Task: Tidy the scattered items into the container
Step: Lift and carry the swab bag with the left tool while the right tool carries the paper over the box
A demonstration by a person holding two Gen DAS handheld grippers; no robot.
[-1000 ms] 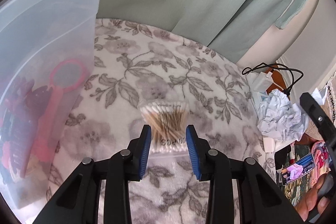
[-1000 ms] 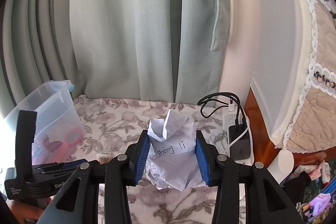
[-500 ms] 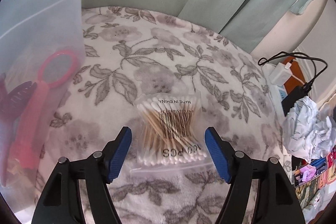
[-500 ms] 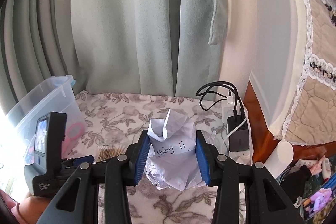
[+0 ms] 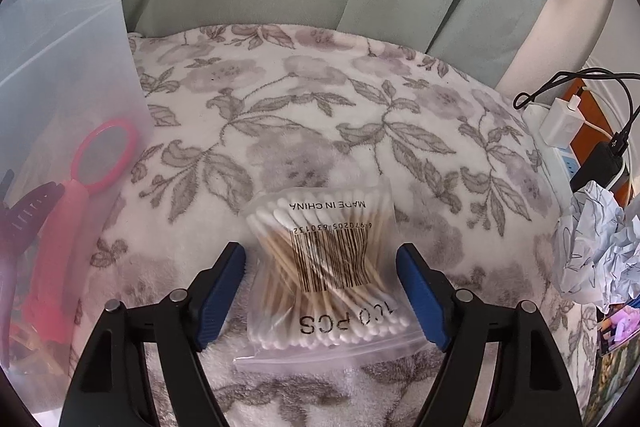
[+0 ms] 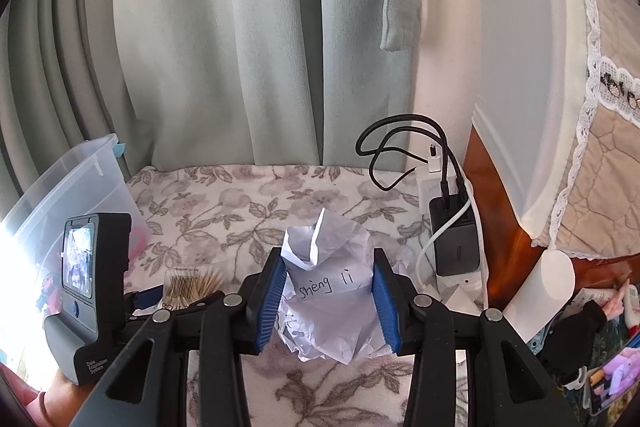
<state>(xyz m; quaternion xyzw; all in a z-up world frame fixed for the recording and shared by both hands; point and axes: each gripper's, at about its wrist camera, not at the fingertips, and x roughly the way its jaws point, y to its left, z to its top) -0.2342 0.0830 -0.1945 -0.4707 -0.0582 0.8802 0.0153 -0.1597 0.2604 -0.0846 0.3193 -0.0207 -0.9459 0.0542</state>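
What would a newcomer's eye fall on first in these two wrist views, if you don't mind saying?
Probably the crumpled paper with handwriting, clamped between the right gripper pads at the centre of the right view. Next, the clear bag of cotton swabs lying on the floral blanket between the open left gripper fingers. Left of it, the translucent container shows a pink hand mirror inside.

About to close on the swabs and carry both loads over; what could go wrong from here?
The left gripper is open astride the slippery cotton swab bag; its jaws might pinch loose film only, so the bag could slide out. The crumpled paper in the right gripper sits near the charger cables, so a wide swing may snag them.
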